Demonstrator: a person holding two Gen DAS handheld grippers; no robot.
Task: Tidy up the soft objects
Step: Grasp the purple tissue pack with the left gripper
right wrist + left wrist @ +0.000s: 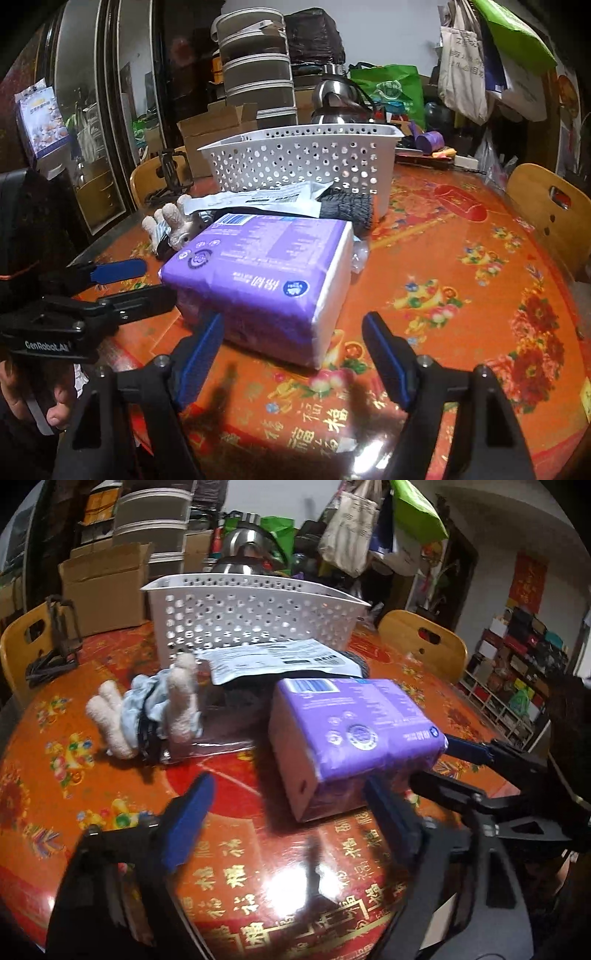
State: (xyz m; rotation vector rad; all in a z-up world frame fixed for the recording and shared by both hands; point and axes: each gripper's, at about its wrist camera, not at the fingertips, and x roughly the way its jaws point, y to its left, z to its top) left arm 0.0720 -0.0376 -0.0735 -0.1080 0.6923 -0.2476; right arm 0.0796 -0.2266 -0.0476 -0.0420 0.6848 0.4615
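A purple tissue pack (pixel 351 731) (pixel 266 273) lies on the red patterned table in front of a white perforated basket (pixel 251 616) (pixel 306 162). A white plush toy with pale blue cloth (pixel 155 712) (pixel 173 221) lies left of the pack. A white flat packet (pixel 280 661) (pixel 258 199) and a dark knit cloth (pixel 347 214) lie between pack and basket. My left gripper (pixel 291 816) is open, its fingers just short of the pack's near left corner. My right gripper (pixel 295 350) is open before the pack's near right corner. Neither holds anything.
Wooden chair backs (pixel 424 642) (pixel 550 206) stand at the table's rim. Cardboard boxes (pixel 107 587), a steel kettle (pixel 336 99) and hanging bags (pixel 469 62) crowd the space behind the basket. A black clip stand (pixel 62 635) sits at the far left edge.
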